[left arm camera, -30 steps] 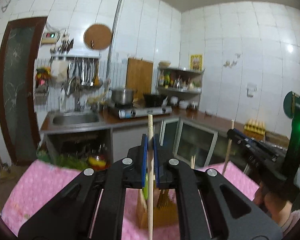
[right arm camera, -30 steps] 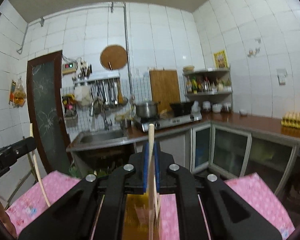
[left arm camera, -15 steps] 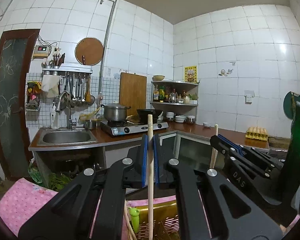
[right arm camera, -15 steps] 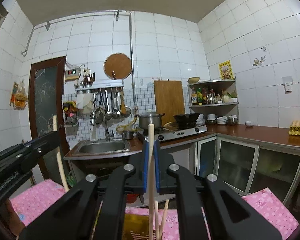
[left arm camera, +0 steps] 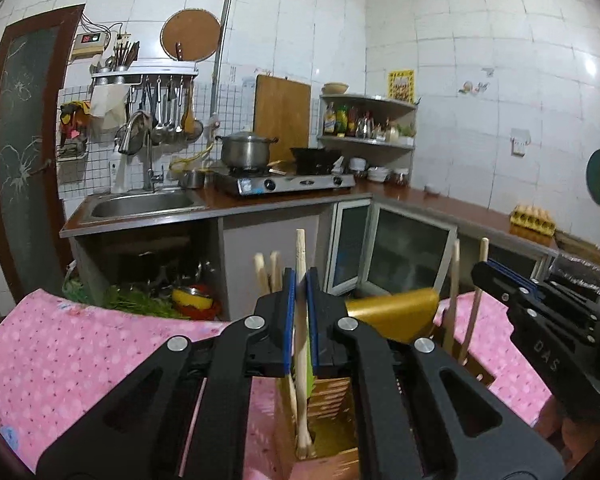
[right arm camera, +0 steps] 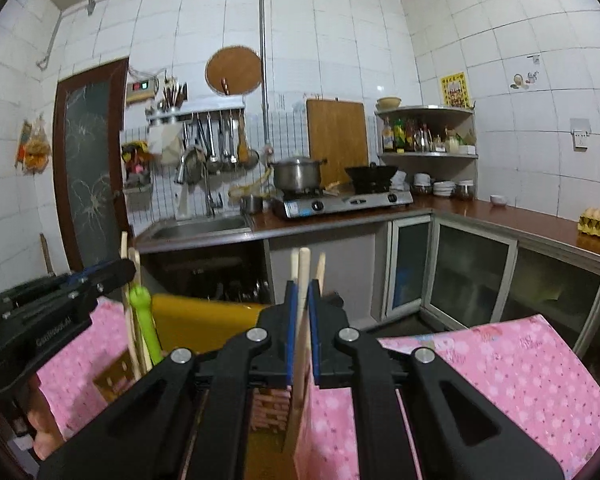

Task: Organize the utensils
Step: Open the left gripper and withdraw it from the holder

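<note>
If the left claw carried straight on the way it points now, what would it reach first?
Probably the yellow back panel of the wooden utensil holder, just ahead of the left claw, which is shut on a wooden chopstick; depth is unclear.

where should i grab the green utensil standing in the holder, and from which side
Grip the green utensil at its rounded top end, coming from above with the gripper fingers either side of the handle. It stands nearly upright in the wooden holder, its lower part hidden inside, and chopsticks stand close beside it, so only the top looks free.
</note>
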A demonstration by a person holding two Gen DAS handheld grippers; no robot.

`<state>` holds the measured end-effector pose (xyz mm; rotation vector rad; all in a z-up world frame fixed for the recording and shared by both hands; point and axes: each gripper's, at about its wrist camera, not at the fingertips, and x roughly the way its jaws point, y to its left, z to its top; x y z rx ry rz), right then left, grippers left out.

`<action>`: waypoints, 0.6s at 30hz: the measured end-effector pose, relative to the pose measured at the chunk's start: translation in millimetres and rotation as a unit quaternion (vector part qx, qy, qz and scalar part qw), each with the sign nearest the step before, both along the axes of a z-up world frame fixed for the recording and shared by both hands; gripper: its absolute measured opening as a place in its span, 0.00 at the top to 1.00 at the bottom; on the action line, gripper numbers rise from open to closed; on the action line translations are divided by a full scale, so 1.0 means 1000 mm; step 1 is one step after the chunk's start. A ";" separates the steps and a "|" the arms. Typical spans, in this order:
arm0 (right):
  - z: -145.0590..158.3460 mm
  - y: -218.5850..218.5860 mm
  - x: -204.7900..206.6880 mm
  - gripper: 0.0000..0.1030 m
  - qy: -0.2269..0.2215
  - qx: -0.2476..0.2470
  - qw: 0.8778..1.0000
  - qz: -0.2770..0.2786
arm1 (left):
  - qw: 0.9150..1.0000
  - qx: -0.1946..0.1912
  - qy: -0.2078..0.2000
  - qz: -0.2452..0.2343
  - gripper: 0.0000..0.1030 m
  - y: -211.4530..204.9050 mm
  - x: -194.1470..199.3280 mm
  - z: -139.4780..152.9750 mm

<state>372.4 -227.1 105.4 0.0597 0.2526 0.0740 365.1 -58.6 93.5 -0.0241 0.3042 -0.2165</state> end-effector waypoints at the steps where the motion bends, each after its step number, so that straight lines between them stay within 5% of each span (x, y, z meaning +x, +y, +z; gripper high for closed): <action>1: -0.001 0.001 -0.002 0.94 0.001 -0.006 1.000 -0.001 | 1.000 0.000 0.009 -0.001 0.95 0.001 0.001 -0.002; 5: 0.004 0.001 -0.010 0.92 0.017 -0.002 1.000 0.007 | 1.000 -0.010 0.029 -0.006 0.94 0.007 -0.005 0.001; 8: 0.016 0.000 -0.022 0.88 0.024 -0.003 1.000 0.005 | 0.999 -0.011 0.032 0.004 0.73 0.014 -0.016 0.012; 10: 0.025 -0.004 -0.033 0.52 0.027 0.001 1.000 -0.008 | 0.999 -0.007 0.031 0.012 0.58 0.019 -0.027 0.021; 13: 0.035 -0.005 -0.052 0.51 0.036 -0.015 0.999 -0.032 | 0.999 -0.001 0.040 0.015 0.37 0.027 -0.045 0.028; 18: 0.029 -0.013 -0.081 0.51 0.089 -0.021 0.994 -0.061 | 0.997 0.013 0.065 0.026 0.17 0.042 -0.070 0.022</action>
